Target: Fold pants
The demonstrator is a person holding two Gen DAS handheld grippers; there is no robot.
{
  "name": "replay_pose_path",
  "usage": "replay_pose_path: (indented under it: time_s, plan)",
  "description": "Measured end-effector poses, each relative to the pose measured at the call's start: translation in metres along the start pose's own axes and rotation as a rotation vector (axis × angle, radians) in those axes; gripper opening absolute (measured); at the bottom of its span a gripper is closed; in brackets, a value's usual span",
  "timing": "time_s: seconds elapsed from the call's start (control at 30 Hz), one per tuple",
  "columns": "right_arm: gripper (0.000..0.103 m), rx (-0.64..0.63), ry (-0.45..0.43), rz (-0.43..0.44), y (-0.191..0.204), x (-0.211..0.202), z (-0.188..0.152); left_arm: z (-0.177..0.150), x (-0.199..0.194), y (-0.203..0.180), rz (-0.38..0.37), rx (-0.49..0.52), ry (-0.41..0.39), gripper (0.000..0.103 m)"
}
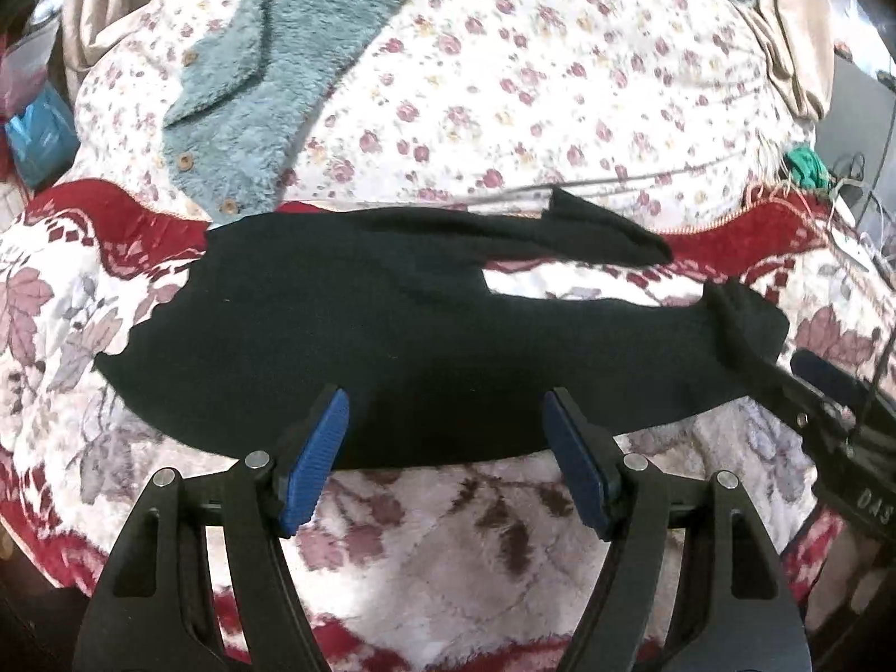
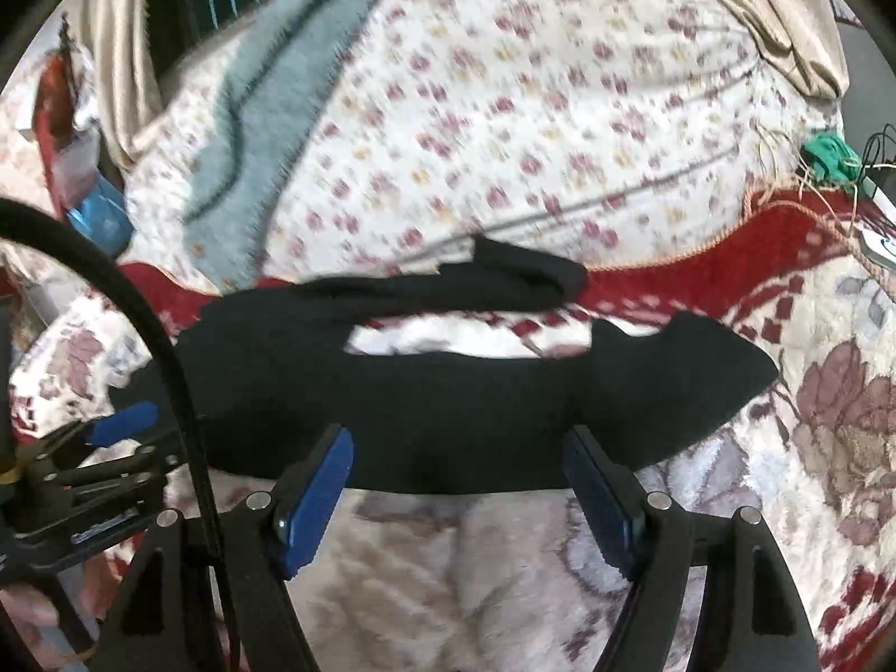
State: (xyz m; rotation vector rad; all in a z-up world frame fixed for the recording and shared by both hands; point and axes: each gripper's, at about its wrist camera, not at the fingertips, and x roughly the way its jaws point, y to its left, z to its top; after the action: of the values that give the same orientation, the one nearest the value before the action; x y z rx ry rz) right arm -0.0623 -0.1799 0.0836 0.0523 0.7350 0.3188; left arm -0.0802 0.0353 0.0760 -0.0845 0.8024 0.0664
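A: No box, basket or bin is made out in either view; everything is carried by the bed. The black pants [image 1: 392, 336] are laid flat across the red-and-white flowered blanket [image 1: 448, 560], waist end to the left, the two legs run out to the right with a strip of blanket seen between them.

B: And beyond the pants, a small-flowered quilt [image 1: 560, 84] is spread, with a teal fleece garment [image 1: 269, 78] draped over it, its buttoned edge brought down just beside the pants' far waist corner.

A: The left gripper [image 1: 445, 465] is held just short of the pants' near edge, jaws spread wide, blue pads facing each other, nothing caught between them.

B: Same story in the right wrist view: the right gripper [image 2: 456, 493] is poised at the near edge of the pants [image 2: 448, 409], jaws apart, no cloth pinched. The picture is smeared a little by blur.

A: To the right of the pants' near leg cuff, the right gripper [image 1: 840, 409] is glimpsed from the left camera; contact with the cuff cannot be judged.
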Motion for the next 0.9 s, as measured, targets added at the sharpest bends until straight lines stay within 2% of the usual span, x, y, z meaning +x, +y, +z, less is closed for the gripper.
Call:
replay_pose_path:
  time_s: [0.2,0.9]
  plan:
    - [0.076,-0.016,0.010,0.024,0.012,-0.008,-0.006,-0.003,-0.012,0.015,0.043,-0.011,-0.020,0.073]
    - [0.076,-0.016,0.038,0.068,0.020,-0.005,-0.009,-0.006,-0.012,0.043,0.071,-0.058,-0.009,0.073]
